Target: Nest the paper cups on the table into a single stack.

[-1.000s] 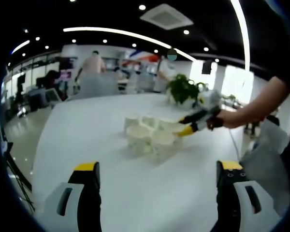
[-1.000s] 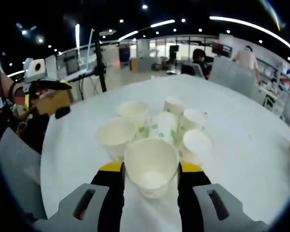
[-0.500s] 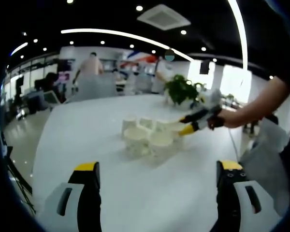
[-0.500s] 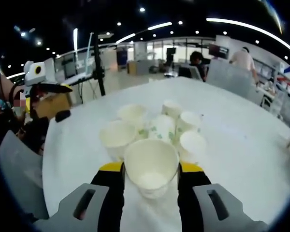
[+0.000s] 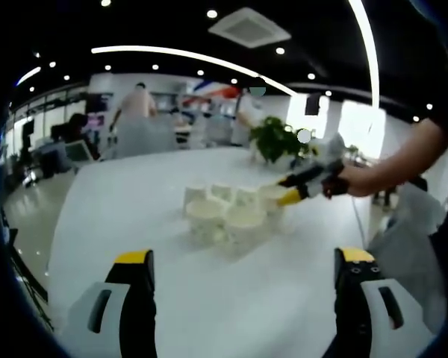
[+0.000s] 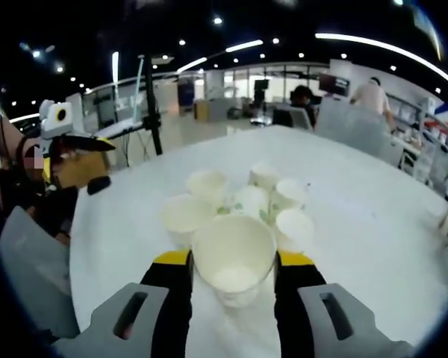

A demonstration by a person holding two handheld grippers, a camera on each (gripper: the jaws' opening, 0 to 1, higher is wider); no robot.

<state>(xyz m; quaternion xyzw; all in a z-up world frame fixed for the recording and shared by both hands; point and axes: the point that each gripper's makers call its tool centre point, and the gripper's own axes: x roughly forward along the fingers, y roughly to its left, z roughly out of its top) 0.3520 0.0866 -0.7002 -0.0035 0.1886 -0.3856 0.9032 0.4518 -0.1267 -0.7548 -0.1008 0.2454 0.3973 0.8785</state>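
In the left gripper view, the left gripper (image 5: 243, 268) hangs with jaws spread wide and bare over the white table (image 5: 119, 216); the cluster of paper cups (image 5: 228, 216) stands farther off.

In the right gripper view, the right gripper (image 6: 233, 262) pinches one paper cup (image 6: 234, 257) just near of the cluster.

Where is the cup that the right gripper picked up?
In the right gripper view, the paper cup sits upright between the right gripper's yellow-tipped jaws, just in front of the cluster of cups on the white table.
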